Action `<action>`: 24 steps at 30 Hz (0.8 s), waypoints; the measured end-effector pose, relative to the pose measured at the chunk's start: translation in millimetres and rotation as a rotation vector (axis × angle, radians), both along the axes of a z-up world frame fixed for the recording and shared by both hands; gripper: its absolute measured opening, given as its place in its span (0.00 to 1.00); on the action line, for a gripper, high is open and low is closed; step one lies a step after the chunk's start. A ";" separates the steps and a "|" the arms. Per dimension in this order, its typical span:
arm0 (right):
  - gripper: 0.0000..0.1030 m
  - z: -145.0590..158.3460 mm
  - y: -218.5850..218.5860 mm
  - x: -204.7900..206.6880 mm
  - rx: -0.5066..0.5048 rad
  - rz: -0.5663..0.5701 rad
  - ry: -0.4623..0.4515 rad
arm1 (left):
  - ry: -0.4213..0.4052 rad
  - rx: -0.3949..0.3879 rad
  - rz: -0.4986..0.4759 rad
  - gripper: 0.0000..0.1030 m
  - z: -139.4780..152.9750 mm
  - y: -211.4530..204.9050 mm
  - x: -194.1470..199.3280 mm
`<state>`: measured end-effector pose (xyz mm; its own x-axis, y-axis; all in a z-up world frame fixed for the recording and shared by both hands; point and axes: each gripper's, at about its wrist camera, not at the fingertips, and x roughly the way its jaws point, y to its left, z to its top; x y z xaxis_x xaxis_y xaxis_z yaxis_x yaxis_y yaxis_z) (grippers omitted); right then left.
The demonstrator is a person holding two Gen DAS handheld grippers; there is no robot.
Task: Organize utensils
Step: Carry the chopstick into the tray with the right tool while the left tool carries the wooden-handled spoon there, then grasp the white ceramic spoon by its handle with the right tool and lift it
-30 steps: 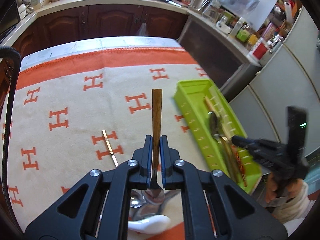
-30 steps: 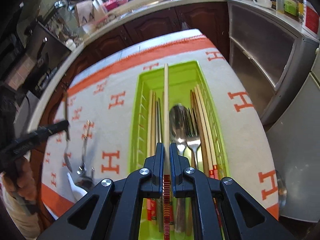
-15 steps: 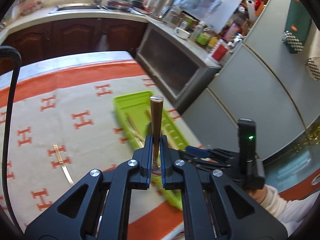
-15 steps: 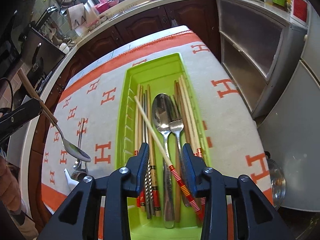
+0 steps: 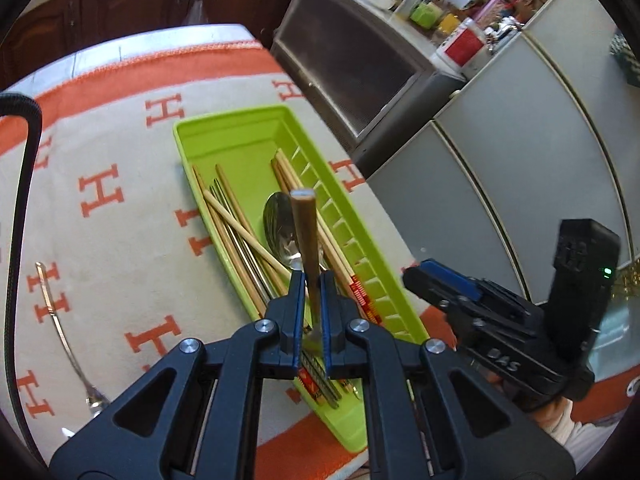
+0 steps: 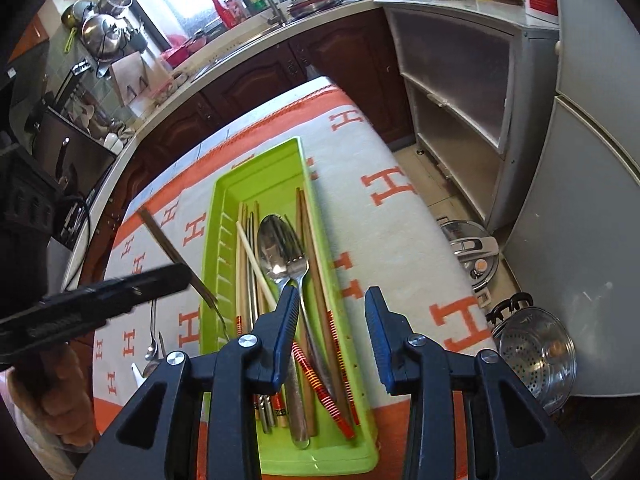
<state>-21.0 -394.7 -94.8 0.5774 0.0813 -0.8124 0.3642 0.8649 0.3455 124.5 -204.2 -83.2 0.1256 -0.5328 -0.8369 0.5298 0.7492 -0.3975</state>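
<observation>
The left gripper (image 5: 313, 312) pinches a wooden-handled steel spoon (image 5: 305, 236) by its stiff, light handle over the lime-green plastic tray (image 5: 224, 130) — mid-handle suits, the metal neck looks slippery; the right gripper (image 6: 332, 332) stands half-open, empty.

My left tool (image 5: 312, 316) was matte black plastic, angular linkage arms with triangular cut-outs, silver round screw heads at the pivots, blue pads lining the inner finger faces. A black cable (image 5: 18, 216) ran up the frame edge. My right tool (image 6: 332, 336) was the same build: black arms, silver screws, blue pads. From the left camera its body showed white lettering and a small green light. Pale sleeve cuff (image 5: 568, 436) below it.
</observation>
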 end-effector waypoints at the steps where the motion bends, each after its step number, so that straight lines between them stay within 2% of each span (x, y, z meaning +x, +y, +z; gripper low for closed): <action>1: 0.34 0.4 -1.7 -1.7 0.003 -0.008 -0.003 | 0.001 0.005 0.004 0.05 -3.0 -1.2 2.5; 6: 0.34 -1.7 -5.1 -1.0 0.010 -0.017 -0.006 | -0.013 0.051 0.041 0.05 -16.6 -7.2 10.9; 10: 0.34 -3.4 -1.7 2.0 0.005 -0.015 -0.009 | 0.000 0.058 0.042 0.06 -19.5 -6.4 9.9; 14: 0.34 -7.1 3.1 9.6 0.011 -0.011 -0.003 | -0.002 0.056 0.040 0.13 -17.8 -3.2 4.9; 19: 0.34 -9.3 12.5 18.5 0.014 0.008 -0.004 | -0.038 0.048 0.067 0.28 -4.2 14.3 -10.0; 24: 0.34 -6.8 26.3 24.1 0.008 0.047 -0.005 | -0.088 0.066 0.103 0.30 7.1 42.2 -26.4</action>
<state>3.2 -368.3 -101.6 0.5765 0.1149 -0.8090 0.3216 0.8783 0.3539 98.1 -162.0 -76.0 0.2507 -0.4573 -0.8533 0.4796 0.8243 -0.3008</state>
